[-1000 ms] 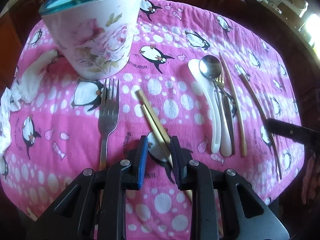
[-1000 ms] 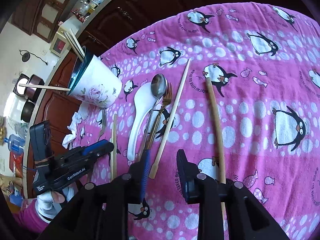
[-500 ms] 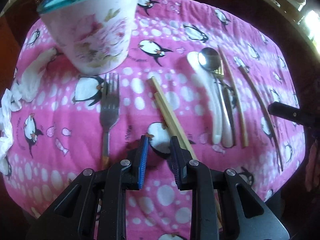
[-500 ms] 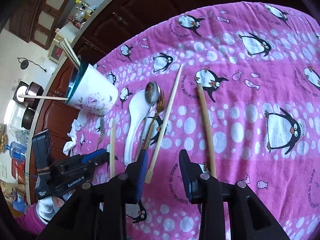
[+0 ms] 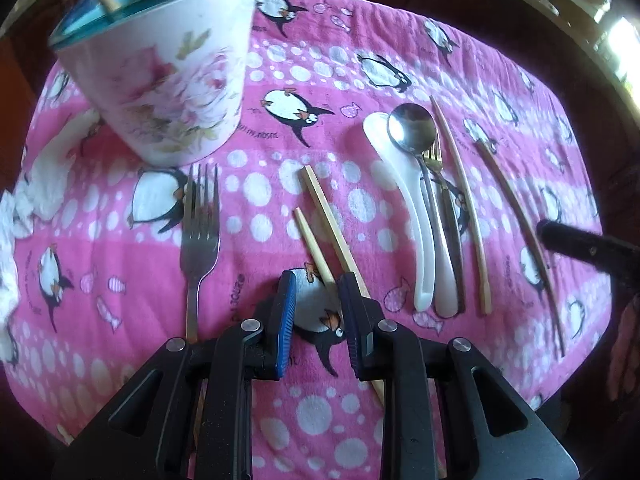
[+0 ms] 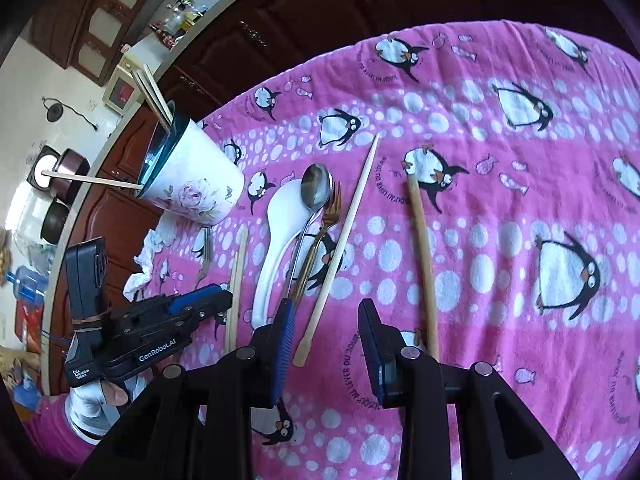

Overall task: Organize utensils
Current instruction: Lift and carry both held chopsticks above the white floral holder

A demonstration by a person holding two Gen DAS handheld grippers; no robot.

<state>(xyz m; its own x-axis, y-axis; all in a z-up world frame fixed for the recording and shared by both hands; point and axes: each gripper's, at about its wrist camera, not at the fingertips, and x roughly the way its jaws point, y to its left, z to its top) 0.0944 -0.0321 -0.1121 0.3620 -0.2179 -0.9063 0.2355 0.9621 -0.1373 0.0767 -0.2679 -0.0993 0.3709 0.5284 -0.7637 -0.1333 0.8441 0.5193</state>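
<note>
A floral cup (image 5: 164, 76) with chopsticks in it stands at the back left of a pink penguin cloth (image 5: 304, 60). My left gripper (image 5: 318, 286) is open just above two pale chopsticks (image 5: 332, 220); the shorter one runs into the gap between its fingers and the longer one passes under the right finger. A steel fork (image 5: 198, 236) lies to its left. A white spoon (image 5: 416, 208), a metal spoon (image 5: 412, 128), a gold fork (image 5: 436, 160) and two more sticks (image 5: 464, 200) lie to the right. My right gripper (image 6: 326, 320) is open, above a pale stick (image 6: 340, 252).
A crumpled white tissue (image 5: 28, 184) lies at the cloth's left edge. A thicker brown stick (image 6: 422, 260) lies right of my right gripper's right finger. Dark wood cabinets (image 6: 304, 28) stand behind the table. The cloth's far right part (image 6: 560, 160) holds no utensils.
My left gripper has pulled back and opened a little; the two chopsticks now lie further ahead and splayed. My right gripper has backed away slightly and stays open.
</note>
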